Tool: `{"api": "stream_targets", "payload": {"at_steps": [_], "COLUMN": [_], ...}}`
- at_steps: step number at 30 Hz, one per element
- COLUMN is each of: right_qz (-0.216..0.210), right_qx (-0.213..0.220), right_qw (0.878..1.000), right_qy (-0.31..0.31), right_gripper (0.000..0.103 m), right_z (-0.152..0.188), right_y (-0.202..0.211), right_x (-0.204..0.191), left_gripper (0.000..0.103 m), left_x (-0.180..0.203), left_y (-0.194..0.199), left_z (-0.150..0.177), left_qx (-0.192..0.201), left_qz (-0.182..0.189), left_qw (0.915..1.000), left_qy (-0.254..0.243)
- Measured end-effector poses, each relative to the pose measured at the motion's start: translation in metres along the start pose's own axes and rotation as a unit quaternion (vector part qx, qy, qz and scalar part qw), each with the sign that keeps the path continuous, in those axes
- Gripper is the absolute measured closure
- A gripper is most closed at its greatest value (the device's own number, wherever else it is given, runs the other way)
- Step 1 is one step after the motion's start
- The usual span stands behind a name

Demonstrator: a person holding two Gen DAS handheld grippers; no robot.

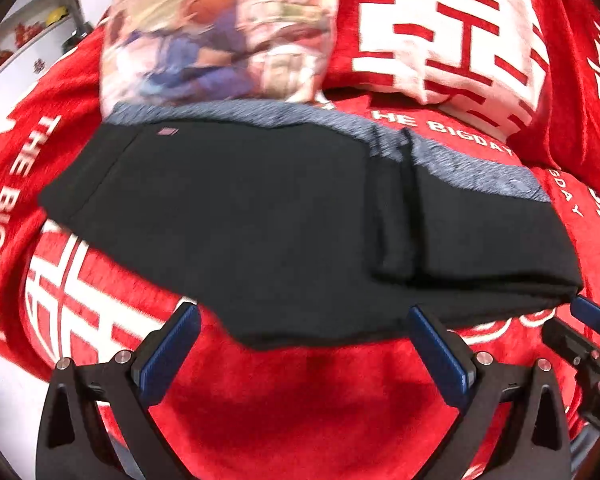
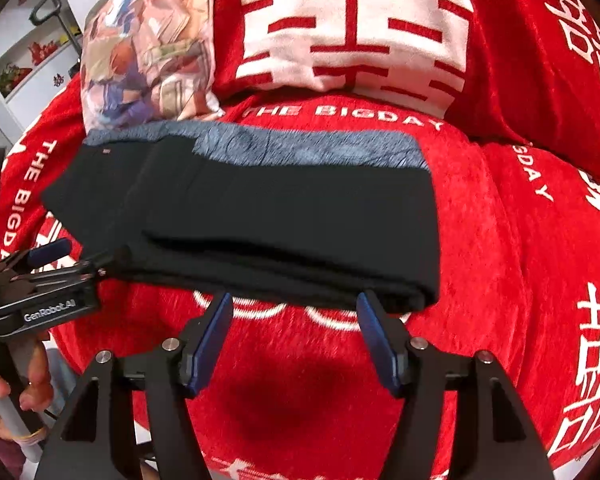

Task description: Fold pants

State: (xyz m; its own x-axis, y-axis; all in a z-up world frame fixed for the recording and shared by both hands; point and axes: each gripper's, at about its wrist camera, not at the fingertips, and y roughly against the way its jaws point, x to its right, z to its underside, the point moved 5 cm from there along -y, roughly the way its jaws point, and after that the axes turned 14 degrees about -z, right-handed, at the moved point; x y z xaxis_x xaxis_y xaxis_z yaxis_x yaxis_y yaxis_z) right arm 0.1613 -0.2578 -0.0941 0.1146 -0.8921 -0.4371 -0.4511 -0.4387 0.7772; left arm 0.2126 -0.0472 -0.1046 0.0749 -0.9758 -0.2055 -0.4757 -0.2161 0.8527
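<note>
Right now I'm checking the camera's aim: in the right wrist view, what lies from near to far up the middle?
right gripper, open → red bedspread → folded black pants → grey waistband → red pillow

Black gripper (image 2: pixel 296 300) frames, blue pads (image 2: pixel 210 344) — silver screws

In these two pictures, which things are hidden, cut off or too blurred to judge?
- Left wrist view: the print on the pillow is smeared by motion blur.
- Left wrist view: the right tongs are cut by the frame edge; open or shut cannot be told there.
- Both views: the underside and inner layers of the pants are hidden by the top layer.
- Right wrist view: the shelf items are too small.
</note>
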Motion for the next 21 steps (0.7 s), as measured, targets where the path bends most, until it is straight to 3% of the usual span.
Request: {"api": "stream_targets", "payload": {"at_steps": [8,21], "right_qz": [0.009,0.001], "right_qx": [-0.021,-0.054], "right_qw": [1.000,0.995], "right_qy": [0.014,0.085], "right_gripper": [0.031,0.029], "right_z": [0.001,-0.017], "right_y": [-0.004,-0.032], "right_x": [-0.021,-0.087], "left_gripper": [0.000,0.000], "left_x": [-0.043,-0.130], "left_y": [-0.017,-0.045], "left_z": [0.022,0.035], "left_qx": [-0.018,-0.024], "left_qz": [-0.007,-0.006], "left_qw": [0.9993,0.9891], "left_qy": [0.034,0.145]}}
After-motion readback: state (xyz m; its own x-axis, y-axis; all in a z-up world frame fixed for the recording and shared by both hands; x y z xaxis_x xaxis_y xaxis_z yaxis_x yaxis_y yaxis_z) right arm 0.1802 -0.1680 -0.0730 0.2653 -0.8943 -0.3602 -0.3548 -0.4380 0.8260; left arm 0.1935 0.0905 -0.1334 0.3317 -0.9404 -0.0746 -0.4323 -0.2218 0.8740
